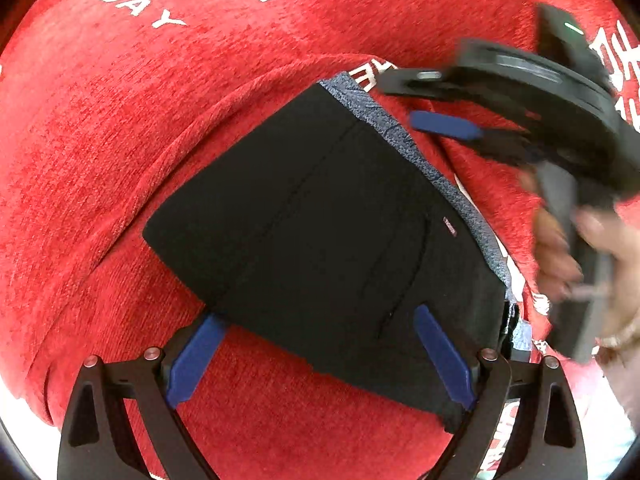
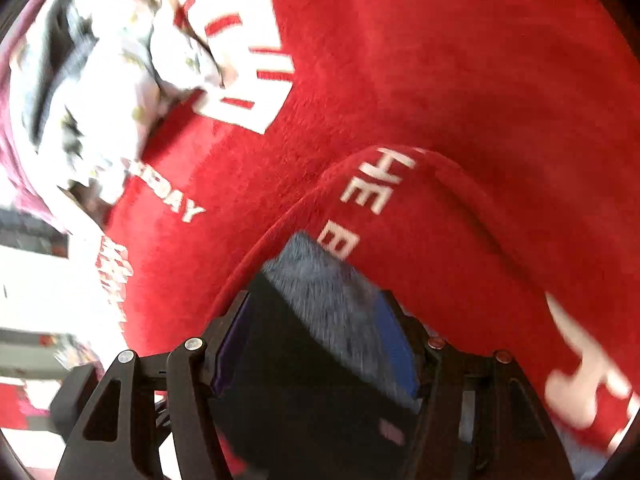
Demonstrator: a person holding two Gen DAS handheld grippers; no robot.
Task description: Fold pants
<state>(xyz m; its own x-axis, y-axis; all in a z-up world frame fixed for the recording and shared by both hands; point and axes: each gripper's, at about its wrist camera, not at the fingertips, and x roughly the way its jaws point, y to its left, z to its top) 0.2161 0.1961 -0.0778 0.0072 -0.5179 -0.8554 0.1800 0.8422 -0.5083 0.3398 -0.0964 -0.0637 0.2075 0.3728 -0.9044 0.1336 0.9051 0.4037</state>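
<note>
Folded black pants point(image 1: 320, 220) with a grey-blue waistband point(image 1: 360, 96) lie flat on a red blanket point(image 1: 120, 140). My left gripper point(image 1: 319, 316) stands open over their near edge, one blue finger point(image 1: 444, 356) above the black cloth and the other above the blanket. My right gripper point(image 1: 416, 104), blurred and held by a hand point(image 1: 560, 248), hovers at the far waistband corner. Through its own camera, the right gripper point(image 2: 316, 300) has its jaws apart, with the pants point(image 2: 300, 380) and waistband point(image 2: 320, 280) seen between them. No pad visibly presses on the cloth.
The red blanket point(image 2: 440, 80) carries white lettering and rises in a fold point(image 2: 400, 200) just beyond the pants. A crumpled pile of white patterned clothes point(image 2: 132, 40) lies at the blanket's far left. A pale floor shows past the blanket's left edge.
</note>
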